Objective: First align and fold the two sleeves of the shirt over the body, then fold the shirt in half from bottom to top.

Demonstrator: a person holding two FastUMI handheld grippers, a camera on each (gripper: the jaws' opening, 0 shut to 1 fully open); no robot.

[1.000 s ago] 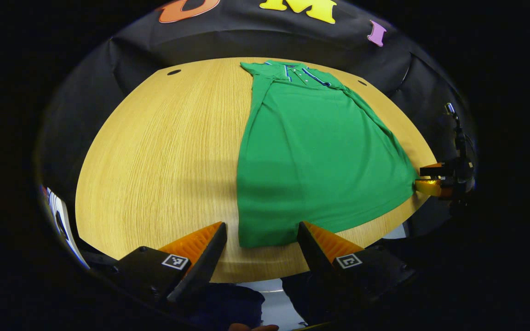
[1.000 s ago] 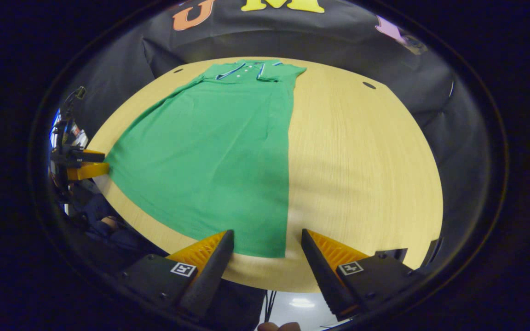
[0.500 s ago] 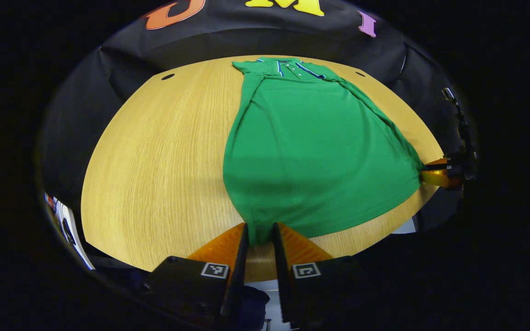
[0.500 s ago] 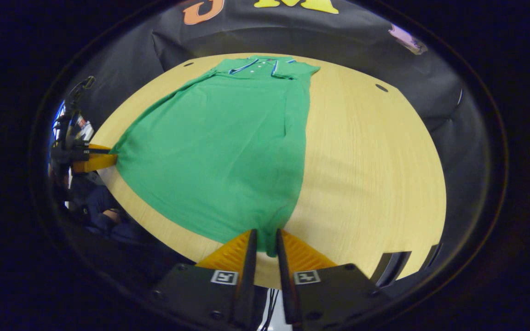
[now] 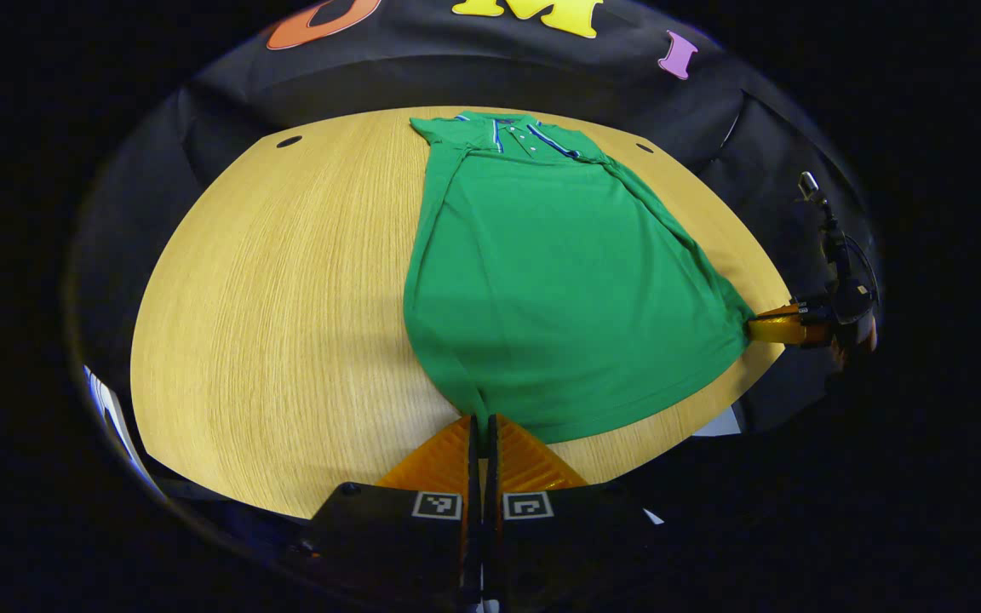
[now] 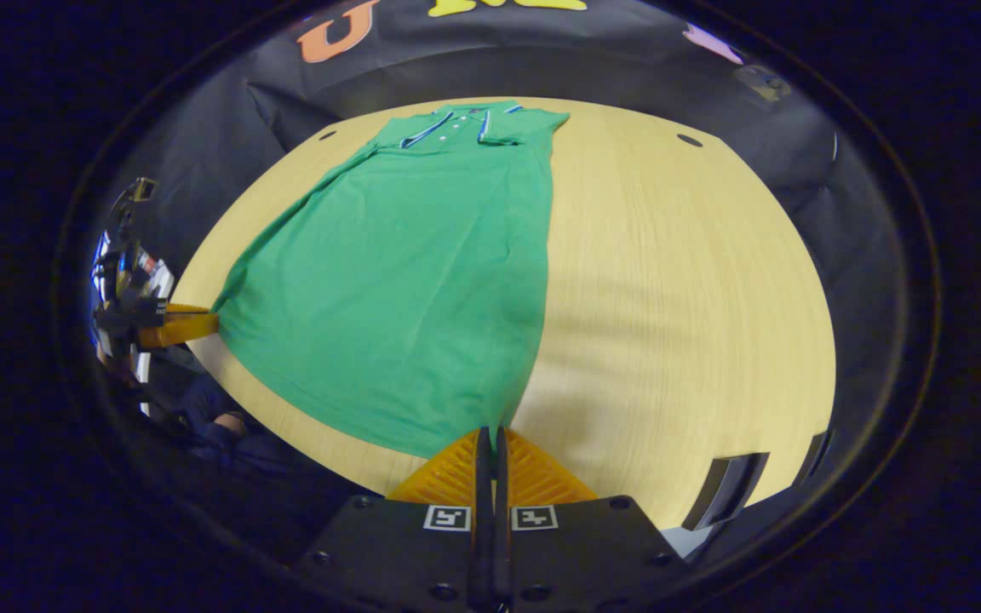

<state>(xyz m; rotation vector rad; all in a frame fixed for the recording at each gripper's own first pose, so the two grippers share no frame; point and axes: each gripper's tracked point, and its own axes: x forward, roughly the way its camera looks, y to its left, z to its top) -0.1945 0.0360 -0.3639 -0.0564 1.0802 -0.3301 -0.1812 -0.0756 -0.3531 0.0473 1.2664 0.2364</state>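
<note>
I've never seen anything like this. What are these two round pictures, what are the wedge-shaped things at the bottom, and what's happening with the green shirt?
There is no robot here: a person holds a two-fingered grasping tool in each hand, and a small fisheye camera rides on each tool, which is why the pictures are round. The wedges at the bottom of each picture are that tool's own two fingers.

In the left gripper view, the left tool is shut on one bottom corner of the green shirt. In the right gripper view, the right tool is shut on the other bottom corner. Each camera also catches the other tool far off at the side, as with the right tool seen from the left one.

The shirt lies flat on a round wooden table, collar at the far end, sleeves apparently already folded in. Lifting the hem toward the collar looks like the likely next move.
</note>
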